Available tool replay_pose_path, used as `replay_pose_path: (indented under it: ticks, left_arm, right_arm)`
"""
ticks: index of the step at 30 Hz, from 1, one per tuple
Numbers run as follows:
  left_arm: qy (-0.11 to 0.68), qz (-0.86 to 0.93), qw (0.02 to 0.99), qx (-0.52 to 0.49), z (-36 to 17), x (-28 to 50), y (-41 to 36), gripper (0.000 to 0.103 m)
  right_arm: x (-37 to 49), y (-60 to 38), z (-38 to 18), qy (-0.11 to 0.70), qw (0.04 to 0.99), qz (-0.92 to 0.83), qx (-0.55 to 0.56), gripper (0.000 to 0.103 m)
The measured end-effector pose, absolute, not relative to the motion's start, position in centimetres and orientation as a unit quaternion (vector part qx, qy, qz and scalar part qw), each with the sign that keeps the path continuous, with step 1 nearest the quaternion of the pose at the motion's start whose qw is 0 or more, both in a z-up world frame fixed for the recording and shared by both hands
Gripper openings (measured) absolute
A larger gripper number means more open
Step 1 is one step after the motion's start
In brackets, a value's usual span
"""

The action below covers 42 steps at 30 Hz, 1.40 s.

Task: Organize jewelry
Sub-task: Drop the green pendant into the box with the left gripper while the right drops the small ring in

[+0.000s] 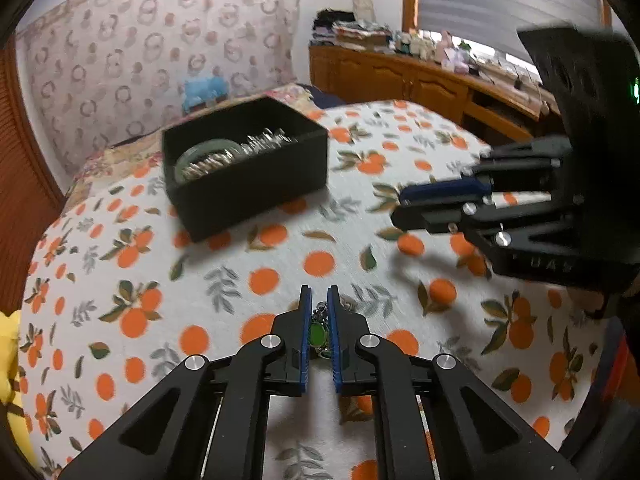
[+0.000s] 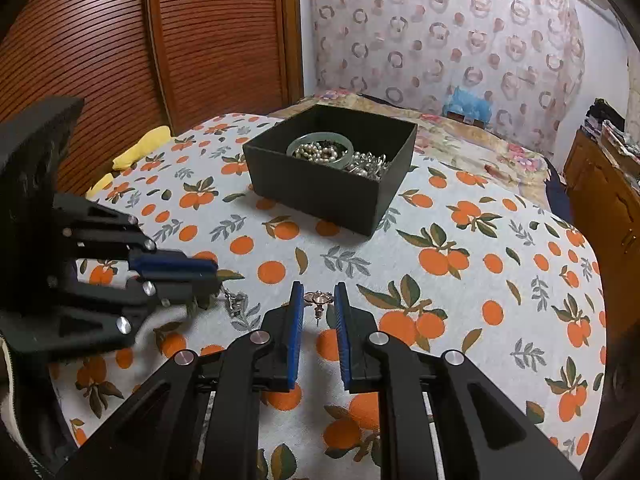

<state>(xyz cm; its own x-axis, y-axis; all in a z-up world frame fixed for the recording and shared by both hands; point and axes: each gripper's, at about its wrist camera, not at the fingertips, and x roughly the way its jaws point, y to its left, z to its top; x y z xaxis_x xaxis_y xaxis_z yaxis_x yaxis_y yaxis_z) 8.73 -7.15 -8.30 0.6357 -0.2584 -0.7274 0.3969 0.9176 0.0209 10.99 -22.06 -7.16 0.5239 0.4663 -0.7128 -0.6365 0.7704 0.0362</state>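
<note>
Jewelry fills the black box (image 2: 328, 188) on the orange-print cloth (image 2: 500, 320). Our left gripper (image 1: 319, 300) pinches a green-stone pendant (image 1: 319, 334) between narrow jaws; our right gripper (image 2: 319, 296) brackets an earring (image 2: 318, 300), jaws slightly apart, grip uncertain.

left wrist: low, close over bedspread (image 1: 224, 280), facing black box (image 1: 256, 184) | right wrist: likewise | shared: box, bedspread

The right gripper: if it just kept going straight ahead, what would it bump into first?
Probably the small earring lying between the right gripper fingertips on the orange-print cloth; the black box sits farther along.
</note>
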Motion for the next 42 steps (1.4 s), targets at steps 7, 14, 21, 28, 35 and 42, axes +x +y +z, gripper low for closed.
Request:
replay_pose_path:
  ticks: [7, 14, 21, 28, 35, 42]
  left_arm:
    - [0.359, -0.163, 0.916, 0.073, -5.6, 9.5, -5.4, 0.007]
    - [0.334, -0.146, 0.929, 0.063, -2.9, 10.9, -3.7, 0.006]
    - [0.316, -0.135, 0.938, 0.054, -0.6, 12.7, -2.9, 0.005]
    - [0.302, -0.133, 0.943, 0.046, 1.4, 14.3, -2.9, 0.005]
    - [0.3, -0.127, 0.944, 0.049, 1.9, 16.4, -3.2, 0.005]
    - [0.311, -0.122, 0.941, 0.046, 1.2, 18.0, -3.4, 0.005]
  right_arm:
    - [11.9, -21.9, -5.9, 0.359, 0.87, 0.317, -0.113, 0.017]
    - [14.0, -21.3, -4.6, 0.347, 0.878, 0.312, -0.108, 0.017]
    - [17.3, -20.2, -3.0, 0.34, 0.885, 0.304, -0.093, 0.017]
    - [20.6, -19.2, -2.4, 0.342, 0.887, 0.297, -0.086, 0.017]
    - [24.0, -18.5, -2.6, 0.345, 0.889, 0.293, -0.074, 0.018]
    - [25.5, -18.4, -2.8, 0.352, 0.888, 0.292, -0.052, 0.018]
